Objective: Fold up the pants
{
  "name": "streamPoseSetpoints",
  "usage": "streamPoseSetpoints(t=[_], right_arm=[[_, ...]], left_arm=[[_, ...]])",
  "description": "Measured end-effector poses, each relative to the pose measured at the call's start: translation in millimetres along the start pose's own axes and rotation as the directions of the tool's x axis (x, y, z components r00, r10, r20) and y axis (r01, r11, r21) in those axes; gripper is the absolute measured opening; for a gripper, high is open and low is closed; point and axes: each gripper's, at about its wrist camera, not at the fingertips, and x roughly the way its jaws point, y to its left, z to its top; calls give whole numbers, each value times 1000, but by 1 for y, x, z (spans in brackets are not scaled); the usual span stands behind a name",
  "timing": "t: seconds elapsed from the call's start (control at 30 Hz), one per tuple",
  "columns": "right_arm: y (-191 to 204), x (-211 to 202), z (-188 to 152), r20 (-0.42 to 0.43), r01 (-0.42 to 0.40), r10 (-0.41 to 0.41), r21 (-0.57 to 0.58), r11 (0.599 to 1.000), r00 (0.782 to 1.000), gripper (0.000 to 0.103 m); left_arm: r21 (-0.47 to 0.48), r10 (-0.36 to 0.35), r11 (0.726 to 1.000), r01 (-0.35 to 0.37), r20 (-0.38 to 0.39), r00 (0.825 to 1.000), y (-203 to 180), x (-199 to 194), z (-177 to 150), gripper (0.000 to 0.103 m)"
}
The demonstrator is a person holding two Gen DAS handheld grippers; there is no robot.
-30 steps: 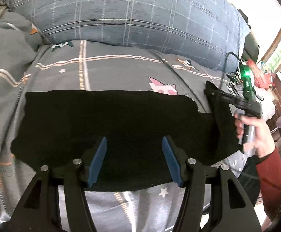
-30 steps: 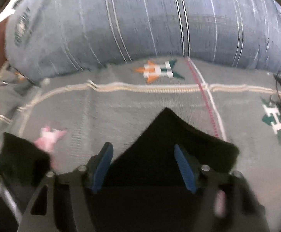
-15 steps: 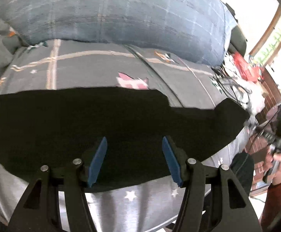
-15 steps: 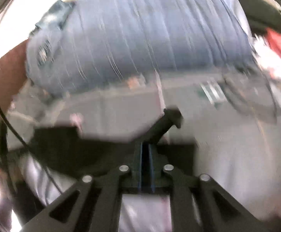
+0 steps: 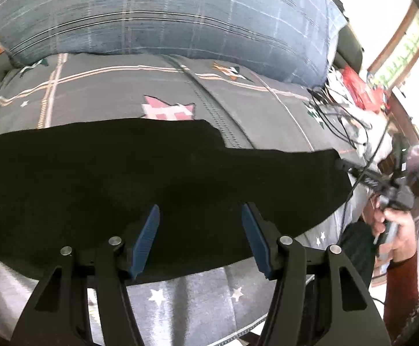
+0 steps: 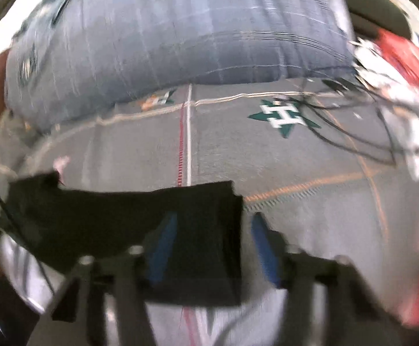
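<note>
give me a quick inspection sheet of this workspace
surface: grey patterned bedspread, mostly bare
job's things: black pants spread flat across it, one end between the right fingers
clutter: red and white items at the bed's edge
grippers: left gripper open above the pants; right gripper opening, pads clear of the cloth
cables: black cables trail over the bedspread's corner
surroundings: blue plaid pillow behind, window to one side
</note>
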Motion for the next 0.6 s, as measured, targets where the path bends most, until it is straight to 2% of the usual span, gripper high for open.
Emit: streamPoseSetpoints(t=[0.03, 0.1, 0.27, 0.43, 0.5, 0.6], right_arm=[[1, 7, -1, -28, 22, -22, 10, 1000, 999, 1], [-1, 8, -3, -27, 27, -26, 18, 999, 999, 2], [-14, -19, -8, 28, 25, -27, 56, 998, 999, 1], [-7, 3, -16, -49, 92, -91, 12, 996, 995, 1], [-4, 3, -16, -48, 112, -112, 4, 994, 993, 2], [0, -19, -8, 17, 90, -91, 35, 995, 996, 16]], left_arm=[[-7, 7, 1000, -7, 3, 1000, 3, -1, 0, 58], [-16, 28, 999, -28, 12, 1000, 11, -6, 0, 58], [-68, 59, 996, -57, 35, 998, 36, -15, -1, 58], [-120, 100, 988, -92, 57, 993, 60, -28, -9, 58], [-137, 125, 984, -115, 67, 990, 71, -37, -11, 58], [-181, 177, 971, -159, 89, 980, 95, -56, -16, 58]])
